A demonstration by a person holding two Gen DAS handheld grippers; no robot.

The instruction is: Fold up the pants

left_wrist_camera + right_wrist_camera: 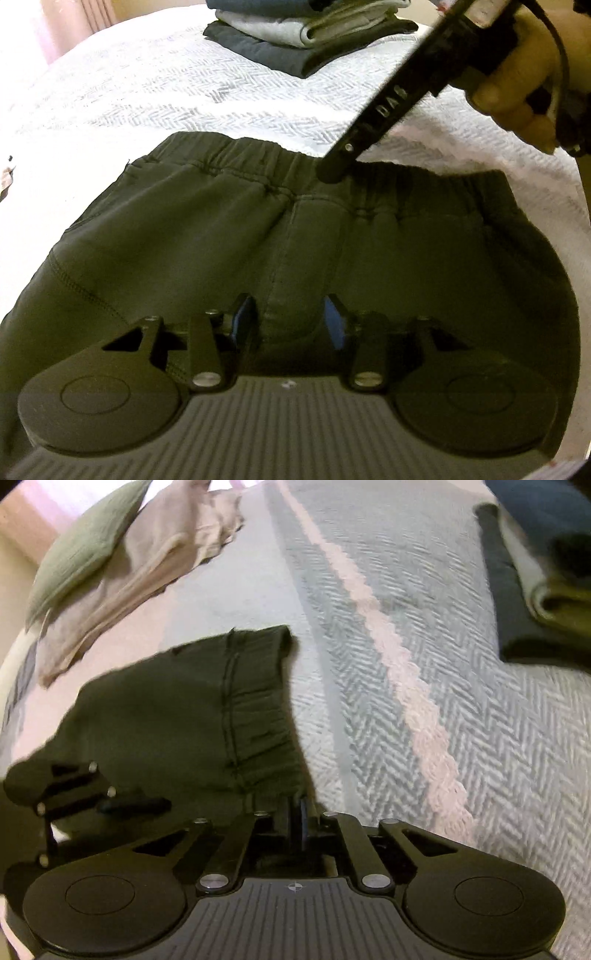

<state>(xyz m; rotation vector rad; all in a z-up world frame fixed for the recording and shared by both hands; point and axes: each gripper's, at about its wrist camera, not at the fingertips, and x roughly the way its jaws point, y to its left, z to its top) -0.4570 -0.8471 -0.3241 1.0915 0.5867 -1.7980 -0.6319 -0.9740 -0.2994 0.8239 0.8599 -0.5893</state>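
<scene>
Nearest, the left gripper (291,317) straddles the centre seam of the dark olive elastic-waist pants (207,236) on the herringbone grey bedspread (155,96) – jaws apart – while at one o'clock the right gripper (300,821) pinches the waistband, probably to fold it.

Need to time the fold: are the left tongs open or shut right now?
Open. The left tongs stand apart, their blue pads either side of the pants centre seam, fabric lying between them unclamped.
</scene>
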